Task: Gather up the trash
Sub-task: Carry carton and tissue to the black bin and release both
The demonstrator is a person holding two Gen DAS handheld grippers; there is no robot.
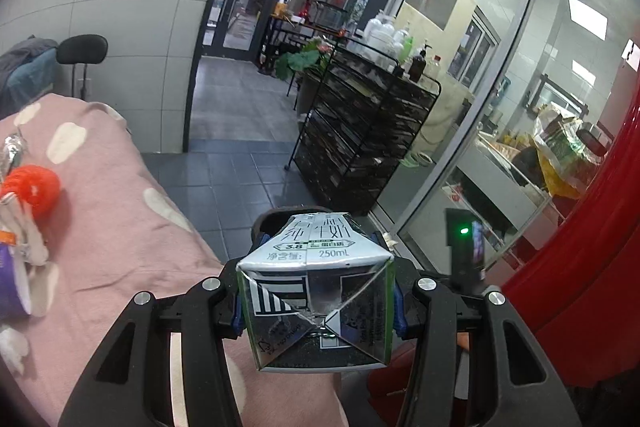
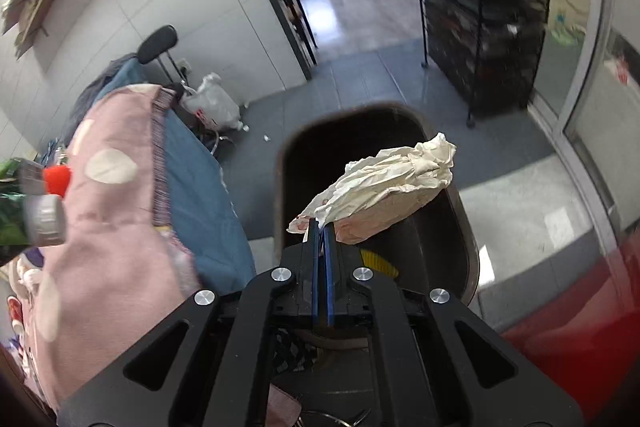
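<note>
The right hand-held gripper (image 2: pixel 321 227) pinches only a corner of the crumpled wrapper (image 2: pixel 384 187) above the bin (image 2: pixel 466 227) at frame centre, so it may slip, while the left hand-held gripper (image 1: pixel 316 247) clamps the milk carton (image 1: pixel 316 291).

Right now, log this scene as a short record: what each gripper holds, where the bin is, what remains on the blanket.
left gripper: shut on milk carton
right gripper: shut on crumpled wrapper, held over the bin
bin: dark, open, on the floor beside the pink blanket
left on blanket: red mesh ball, foil scrap
</note>
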